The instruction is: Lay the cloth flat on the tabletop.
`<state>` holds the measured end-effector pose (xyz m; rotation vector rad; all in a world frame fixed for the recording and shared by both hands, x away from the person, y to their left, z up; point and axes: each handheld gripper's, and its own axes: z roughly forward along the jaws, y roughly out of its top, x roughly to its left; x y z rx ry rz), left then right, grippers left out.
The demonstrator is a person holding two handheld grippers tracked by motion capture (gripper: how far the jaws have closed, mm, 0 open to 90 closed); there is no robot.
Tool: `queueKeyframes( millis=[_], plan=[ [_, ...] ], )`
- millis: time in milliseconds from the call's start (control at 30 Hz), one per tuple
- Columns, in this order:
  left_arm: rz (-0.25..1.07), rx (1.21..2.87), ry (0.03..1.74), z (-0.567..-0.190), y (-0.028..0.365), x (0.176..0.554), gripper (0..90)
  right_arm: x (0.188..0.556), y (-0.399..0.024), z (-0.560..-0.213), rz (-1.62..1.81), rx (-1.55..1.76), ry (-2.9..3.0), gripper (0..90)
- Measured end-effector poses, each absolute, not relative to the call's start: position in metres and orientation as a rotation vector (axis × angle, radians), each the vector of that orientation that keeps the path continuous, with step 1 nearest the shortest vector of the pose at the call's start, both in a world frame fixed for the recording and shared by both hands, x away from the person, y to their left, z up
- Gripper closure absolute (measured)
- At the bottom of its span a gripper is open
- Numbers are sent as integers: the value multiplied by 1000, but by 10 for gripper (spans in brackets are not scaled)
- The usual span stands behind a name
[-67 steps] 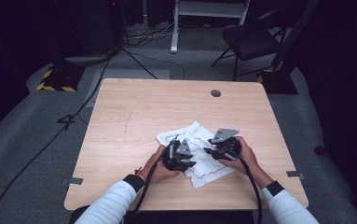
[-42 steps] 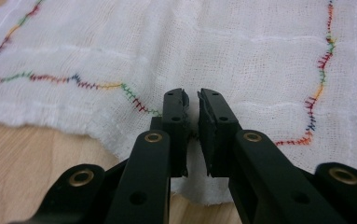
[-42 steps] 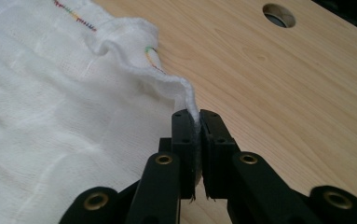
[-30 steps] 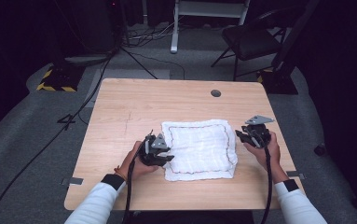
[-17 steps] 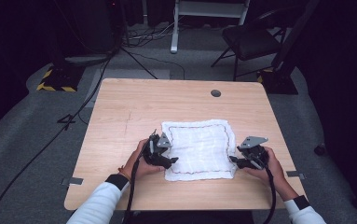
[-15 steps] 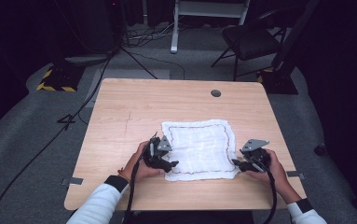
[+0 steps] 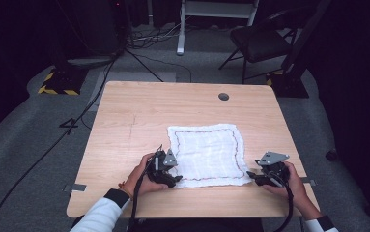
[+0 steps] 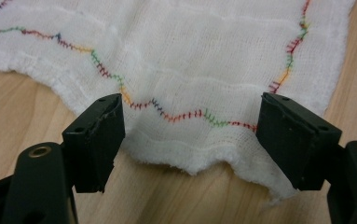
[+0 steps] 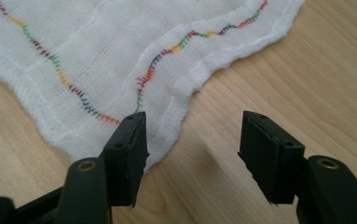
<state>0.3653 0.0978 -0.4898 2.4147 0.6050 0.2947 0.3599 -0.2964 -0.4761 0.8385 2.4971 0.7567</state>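
Flat on the wooden table (image 7: 139, 116), a white cloth (image 7: 206, 153) with multicoloured edge stitching lies spread out. Left gripper (image 7: 169, 170), jaws spread, frames its near-left corner; right gripper (image 7: 256, 176), jaws likewise spread, sits at its near-right corner.

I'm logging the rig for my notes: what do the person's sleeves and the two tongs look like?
Both sleeves are white with dark cuffs; the left wrist wears a thin orange band. The left tongs and right tongs are black, each topped by a grey three-cornered plate and trailing a black cable. In the gripper views each has two blocky black jaws on rounded black arms with brass-coloured eyelets.
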Motion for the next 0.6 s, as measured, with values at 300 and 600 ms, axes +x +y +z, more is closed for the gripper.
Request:
queueKeyframes(
  millis=[300,600],
  plan=[
    [253,2395,671,-491,103,357,240,348,-304,-481,772,871,2524,419],
    [196,2407,644,-490,105,340,239,326,-307,-481,778,850,2559,412]
  ],
)
